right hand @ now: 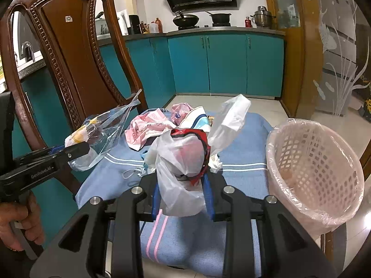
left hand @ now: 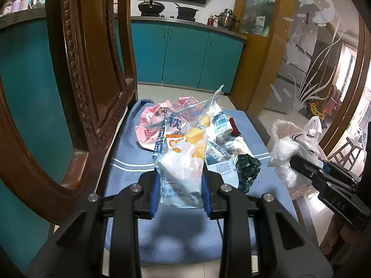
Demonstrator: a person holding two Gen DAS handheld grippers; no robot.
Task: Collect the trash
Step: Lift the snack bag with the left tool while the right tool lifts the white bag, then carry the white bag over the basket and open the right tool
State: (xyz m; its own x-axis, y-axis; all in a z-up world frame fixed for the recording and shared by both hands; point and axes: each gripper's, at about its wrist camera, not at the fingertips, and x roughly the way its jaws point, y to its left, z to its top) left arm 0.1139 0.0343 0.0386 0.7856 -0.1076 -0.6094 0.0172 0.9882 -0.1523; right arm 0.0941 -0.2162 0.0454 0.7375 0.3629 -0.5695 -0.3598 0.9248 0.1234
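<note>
Left wrist: left gripper [left hand: 180,192] clamps clear wrapper [left hand: 183,157].

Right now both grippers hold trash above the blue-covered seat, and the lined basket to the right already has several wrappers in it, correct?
Not quite. The right wrist view shows the lined basket holds no wrappers. The rest stands: left gripper grips a clear wrapper, right gripper a white bag.

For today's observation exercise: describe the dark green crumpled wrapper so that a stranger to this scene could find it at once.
Start at the blue striped cloth covering the seat of the carved wooden chair. On it lies a heap of wrappers; look to its near right edge, just right of the left tongs. The dark green wrapper is the only dark, balled-up piece; its neighbours are pale, pink or clear.
</note>
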